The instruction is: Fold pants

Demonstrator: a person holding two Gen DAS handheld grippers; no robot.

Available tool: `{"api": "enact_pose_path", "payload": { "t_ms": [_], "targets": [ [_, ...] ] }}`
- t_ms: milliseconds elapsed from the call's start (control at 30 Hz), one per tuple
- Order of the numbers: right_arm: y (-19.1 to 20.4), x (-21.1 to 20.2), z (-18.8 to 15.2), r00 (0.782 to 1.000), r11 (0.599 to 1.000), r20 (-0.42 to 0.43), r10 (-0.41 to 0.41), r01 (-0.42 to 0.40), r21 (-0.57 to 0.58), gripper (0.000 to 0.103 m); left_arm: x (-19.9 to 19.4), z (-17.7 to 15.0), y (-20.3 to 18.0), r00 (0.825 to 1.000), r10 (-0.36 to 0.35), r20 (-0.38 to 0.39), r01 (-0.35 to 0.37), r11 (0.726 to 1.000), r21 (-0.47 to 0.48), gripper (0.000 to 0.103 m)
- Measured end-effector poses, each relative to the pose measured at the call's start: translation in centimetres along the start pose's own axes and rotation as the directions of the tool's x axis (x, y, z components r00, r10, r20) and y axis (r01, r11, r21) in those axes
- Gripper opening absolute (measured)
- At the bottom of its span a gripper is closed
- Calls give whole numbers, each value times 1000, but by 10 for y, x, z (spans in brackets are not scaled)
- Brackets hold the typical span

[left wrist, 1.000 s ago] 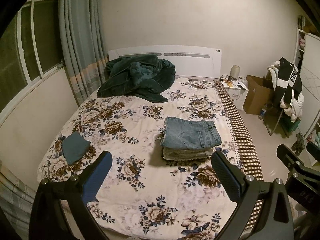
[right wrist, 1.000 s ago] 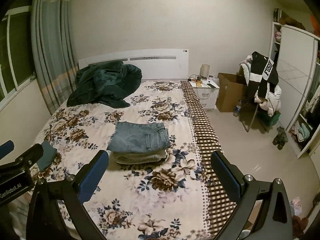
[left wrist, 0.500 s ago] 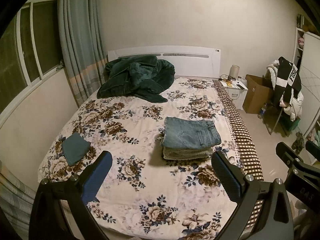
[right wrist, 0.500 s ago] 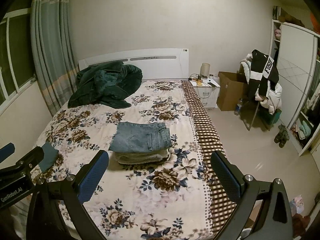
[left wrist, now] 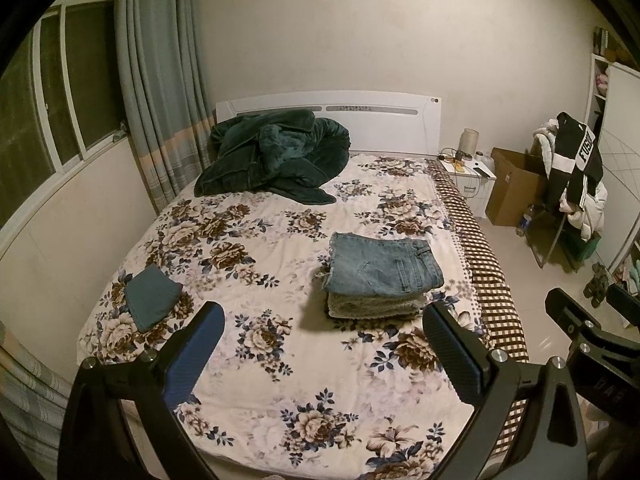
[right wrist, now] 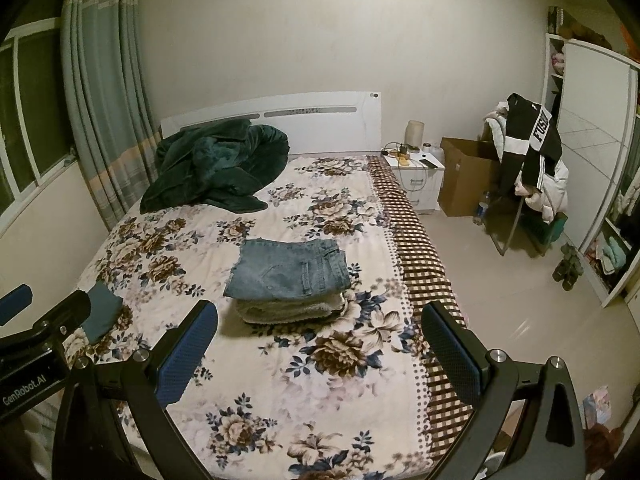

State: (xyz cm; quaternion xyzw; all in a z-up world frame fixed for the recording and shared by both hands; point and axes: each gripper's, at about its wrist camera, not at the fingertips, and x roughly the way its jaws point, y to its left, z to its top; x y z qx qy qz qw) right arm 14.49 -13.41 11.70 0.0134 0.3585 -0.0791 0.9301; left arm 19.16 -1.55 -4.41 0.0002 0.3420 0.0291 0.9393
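Far left, window [left wrist: 60, 92] and grey-green curtain [left wrist: 160, 80] along the wall. Near left on the bed [left wrist: 280, 360], a small folded teal cloth [left wrist: 152, 298] lies flat on the floral cover, well apart from everything else. Left claw [left wrist: 324, 354] hangs above the near end of the bed, jaws spread wide, blue pads facing each other, nothing btwn them. Far left by the white headboard [left wrist: 380, 120], a dark green blanket [left wrist: 272, 156] sits in a rumpled heap.

Mid-bed, right of centre: folded jeans [left wrist: 384, 266], neat rectangle, waistband to the right, stacked on top of a folded pale fleecy garment [left wrist: 376, 305]. Stack sits near the bed's right edge w/ the brown checked strip just beside it.

Right claw [right wrist: 320, 350] also above the near end, jaws wide apart, empty; the jeans stack lies beyond it, closer to its left pad. Its body pokes into the left-wrist view at the right edge.

Far right: white nightstand [right wrist: 420, 176] w/ lamp, cardboard box [right wrist: 464, 176], chair piled w/ a black-and-white jacket [right wrist: 532, 148], then wardrobe [right wrist: 592, 140].
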Motion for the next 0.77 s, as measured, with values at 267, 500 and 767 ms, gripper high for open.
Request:
{"api": "enact_pose_path", "payload": {
  "t_ms": [267, 500, 767],
  "targets": [
    [2, 0, -1, 1000, 1000, -2, 5, -5, 0, 103, -3, -1, -1, 1000, -1, -3, 1, 1000, 3, 101],
    [2, 0, -2, 1000, 1000, -1, 5, -5, -1, 103, -4, -2, 3, 1000, 2, -2, -2, 1000, 7, 101],
    [4, 1, -1, 1000, 1000, -4, 8, -8, -5, 103, -3, -2, 11, 1000, 2, 9, -2, 1000, 10, 101]
  ]
}}
